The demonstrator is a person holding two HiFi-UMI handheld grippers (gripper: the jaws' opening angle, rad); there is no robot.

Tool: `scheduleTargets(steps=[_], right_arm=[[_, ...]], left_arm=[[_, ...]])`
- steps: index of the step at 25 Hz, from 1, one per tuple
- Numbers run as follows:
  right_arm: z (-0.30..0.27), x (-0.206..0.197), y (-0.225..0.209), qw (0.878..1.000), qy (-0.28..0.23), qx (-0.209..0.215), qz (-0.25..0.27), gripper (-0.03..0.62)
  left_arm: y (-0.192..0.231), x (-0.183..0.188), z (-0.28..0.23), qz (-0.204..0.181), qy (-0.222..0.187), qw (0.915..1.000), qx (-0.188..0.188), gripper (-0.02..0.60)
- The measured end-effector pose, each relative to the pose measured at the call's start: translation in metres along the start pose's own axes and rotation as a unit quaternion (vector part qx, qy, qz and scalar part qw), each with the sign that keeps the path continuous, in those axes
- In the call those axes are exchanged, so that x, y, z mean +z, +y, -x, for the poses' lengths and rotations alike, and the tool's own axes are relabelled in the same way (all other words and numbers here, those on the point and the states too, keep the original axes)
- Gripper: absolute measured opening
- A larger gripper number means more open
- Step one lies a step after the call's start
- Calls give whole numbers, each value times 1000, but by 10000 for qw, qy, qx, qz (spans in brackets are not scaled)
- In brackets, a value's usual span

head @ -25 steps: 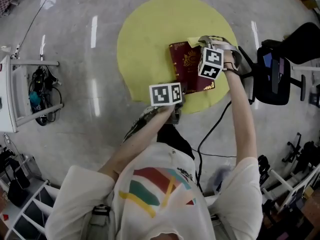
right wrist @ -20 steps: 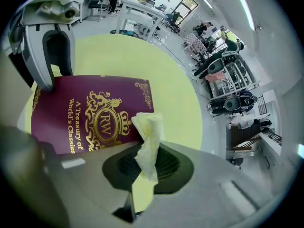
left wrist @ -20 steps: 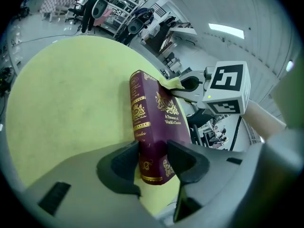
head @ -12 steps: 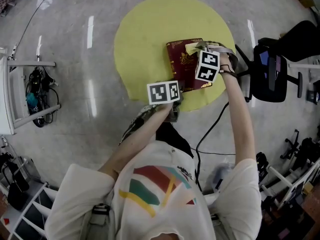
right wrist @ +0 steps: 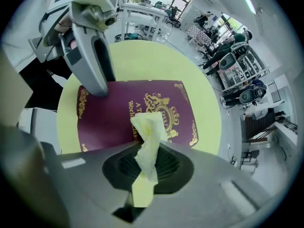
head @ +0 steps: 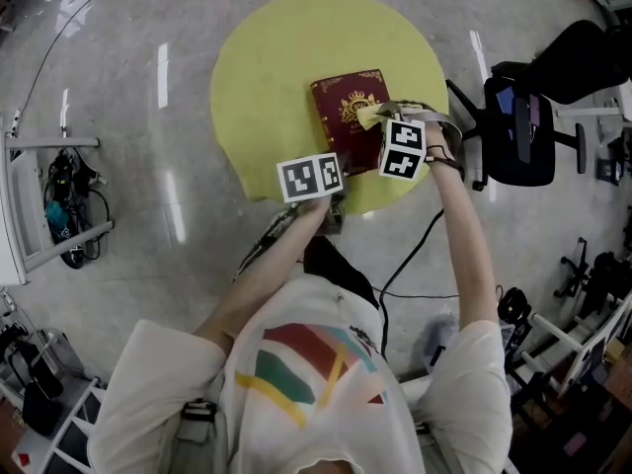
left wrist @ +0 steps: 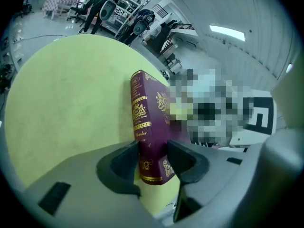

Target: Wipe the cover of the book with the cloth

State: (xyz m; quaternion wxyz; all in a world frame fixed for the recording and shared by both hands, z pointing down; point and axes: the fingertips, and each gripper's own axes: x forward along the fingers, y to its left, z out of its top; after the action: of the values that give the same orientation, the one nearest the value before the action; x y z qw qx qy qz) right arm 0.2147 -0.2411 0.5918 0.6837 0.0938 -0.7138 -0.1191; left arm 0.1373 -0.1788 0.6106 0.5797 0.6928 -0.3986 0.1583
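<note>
The book (head: 346, 107) lay flat on the round yellow tabletop (head: 267, 57), cover up, under the right tongs (right wrist: 149, 167); the left tongs (left wrist: 153, 158) were clamped on its near end, at the spine, a jaw on either side; the right tongs, pointed steeply down, were closed on a pale yellow cloth (right wrist: 148, 132); the cloth stuck out past their tips over the gilt crest; whether it touched the cover could not be told.
</note>
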Motion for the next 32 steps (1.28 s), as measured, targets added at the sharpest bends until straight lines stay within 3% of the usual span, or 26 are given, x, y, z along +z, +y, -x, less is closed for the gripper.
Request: scheduleTargets(steps=[16, 32], right_arm=[[23, -23, 82, 9980, 69, 195, -591, 26], [29, -30, 103, 9979, 122, 167, -611, 26]], left_arm=[[0, 1, -4, 14, 43, 10000, -76, 195], [0, 1, -5, -38, 92, 9999, -76, 196]])
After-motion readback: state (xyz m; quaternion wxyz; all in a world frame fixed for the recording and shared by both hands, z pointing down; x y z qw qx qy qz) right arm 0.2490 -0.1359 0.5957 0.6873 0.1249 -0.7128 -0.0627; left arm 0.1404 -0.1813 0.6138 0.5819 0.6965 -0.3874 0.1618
